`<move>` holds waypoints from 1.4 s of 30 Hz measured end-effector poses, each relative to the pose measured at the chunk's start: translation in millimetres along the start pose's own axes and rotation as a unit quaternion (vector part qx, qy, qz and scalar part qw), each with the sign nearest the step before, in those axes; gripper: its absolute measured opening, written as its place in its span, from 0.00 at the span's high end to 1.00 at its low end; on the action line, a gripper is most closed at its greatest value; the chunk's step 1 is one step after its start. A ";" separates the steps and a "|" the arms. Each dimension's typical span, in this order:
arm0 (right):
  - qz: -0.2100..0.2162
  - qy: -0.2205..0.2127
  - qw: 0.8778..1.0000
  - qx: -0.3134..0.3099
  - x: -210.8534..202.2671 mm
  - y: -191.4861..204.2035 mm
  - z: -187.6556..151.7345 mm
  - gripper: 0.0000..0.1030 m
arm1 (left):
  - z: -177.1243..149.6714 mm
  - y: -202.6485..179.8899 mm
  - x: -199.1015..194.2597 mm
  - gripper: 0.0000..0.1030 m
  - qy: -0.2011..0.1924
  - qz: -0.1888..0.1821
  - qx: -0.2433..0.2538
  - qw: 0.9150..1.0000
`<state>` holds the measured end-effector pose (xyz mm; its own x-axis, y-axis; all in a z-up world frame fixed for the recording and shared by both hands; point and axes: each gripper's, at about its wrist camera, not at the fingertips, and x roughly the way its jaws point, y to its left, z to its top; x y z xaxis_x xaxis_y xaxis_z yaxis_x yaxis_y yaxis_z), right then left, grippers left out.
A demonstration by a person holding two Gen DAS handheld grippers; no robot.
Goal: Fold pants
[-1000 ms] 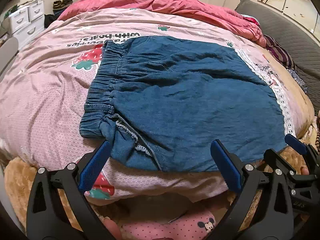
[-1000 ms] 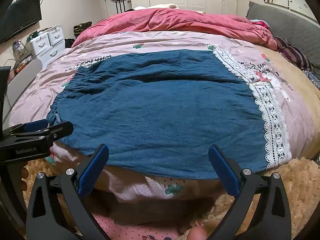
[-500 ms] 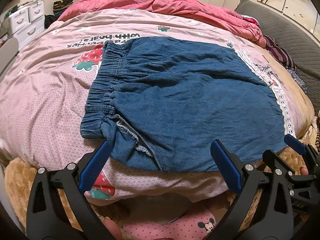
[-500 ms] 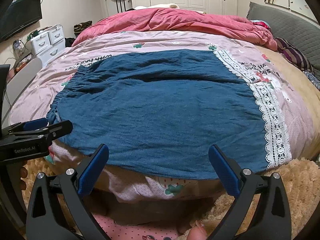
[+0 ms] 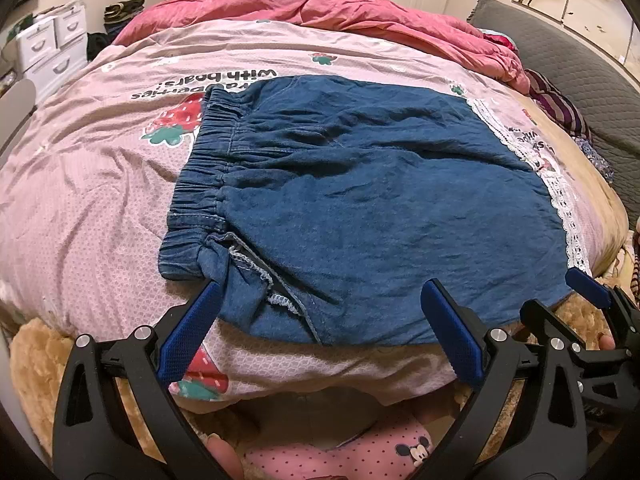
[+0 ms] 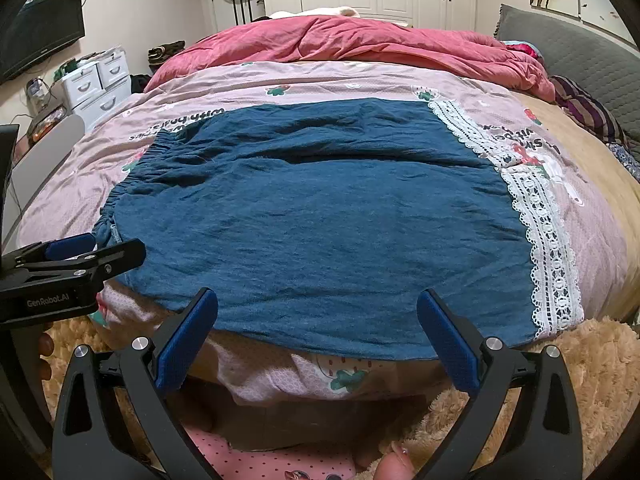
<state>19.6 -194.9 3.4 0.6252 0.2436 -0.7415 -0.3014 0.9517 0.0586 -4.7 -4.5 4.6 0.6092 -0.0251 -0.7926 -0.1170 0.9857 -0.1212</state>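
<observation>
Almost nothing has shifted since the earlier frames: pants (image 5: 360, 216) lie spread flat on the pink quilt (image 5: 88, 200), waistband (image 5: 200, 184) at their left end, lace trim (image 6: 548, 248) along their right. Left gripper (image 5: 320, 320) hovers at the pants' near edge by the waistband corner, fingers spread, nothing held. Right gripper (image 6: 318, 320) hovers at the same edge nearer the trim, likewise released. Judgement: fold not yet begun; both grips pending.
</observation>
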 end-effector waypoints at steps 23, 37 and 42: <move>-0.002 0.005 1.000 -0.002 8.9 0.7 5.2 0.04 | 7.1 4.7 3.9 0.09 0.000 0.001 -0.004 1.000; 0.037 0.008 0.999 -0.011 25.9 -0.6 42.9 0.04 | 26.2 22.8 10.9 0.09 -0.006 -0.009 -0.022 1.000; 0.054 0.021 0.998 -0.018 46.3 0.4 68.6 0.04 | 45.0 37.7 16.9 0.09 -0.008 -0.013 -0.033 0.999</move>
<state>97.8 -170.5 14.9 0.5562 0.3362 -0.7600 -0.3914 0.9127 0.1173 36.5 39.7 13.5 0.6256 -0.0472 -0.7787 -0.1515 0.9718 -0.1806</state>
